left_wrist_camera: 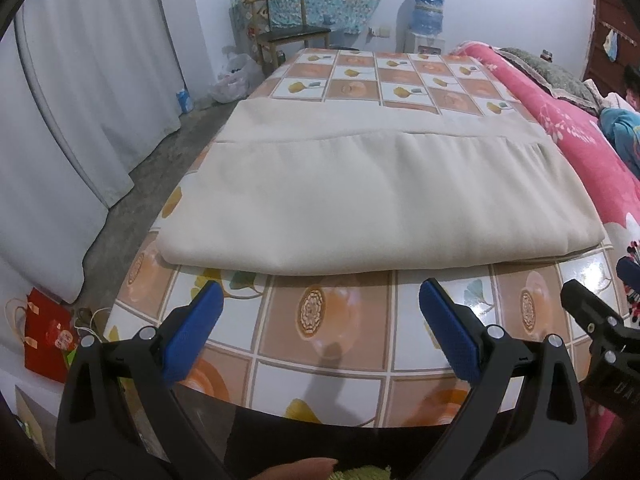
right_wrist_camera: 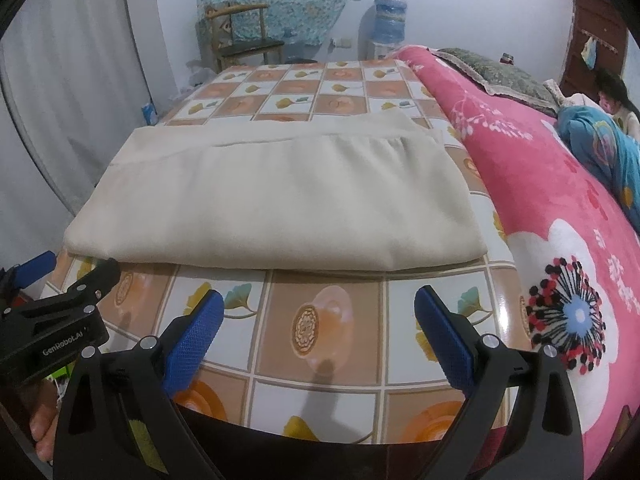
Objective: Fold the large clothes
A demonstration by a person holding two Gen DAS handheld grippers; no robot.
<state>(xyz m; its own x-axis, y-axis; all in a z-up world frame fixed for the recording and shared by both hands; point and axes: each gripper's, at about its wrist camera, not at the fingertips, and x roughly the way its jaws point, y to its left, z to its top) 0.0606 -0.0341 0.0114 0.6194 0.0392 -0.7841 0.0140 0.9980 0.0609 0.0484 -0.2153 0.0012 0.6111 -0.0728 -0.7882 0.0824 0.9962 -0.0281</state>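
A cream garment (left_wrist_camera: 376, 196) lies folded into a flat rectangle on the tiled-pattern tablecloth (left_wrist_camera: 340, 332); the same cream garment (right_wrist_camera: 276, 196) fills the middle of the right wrist view. My left gripper (left_wrist_camera: 320, 300) hovers open above the table's near edge, just short of the garment's front fold, nothing between its blue pads (left_wrist_camera: 192, 332). My right gripper (right_wrist_camera: 318, 308) is likewise open and empty, in front of the fold. Each gripper shows at the edge of the other's view: the right gripper (left_wrist_camera: 604, 320) and the left gripper (right_wrist_camera: 52, 292).
A pink flowered blanket (right_wrist_camera: 560, 220) covers a bed along the table's right side, where a person (right_wrist_camera: 612, 100) lies. White curtains (left_wrist_camera: 80, 120) hang at left. A wooden chair (left_wrist_camera: 284, 28) and water dispenser (left_wrist_camera: 428, 20) stand beyond the table. A red bag (left_wrist_camera: 44, 336) sits on the floor.
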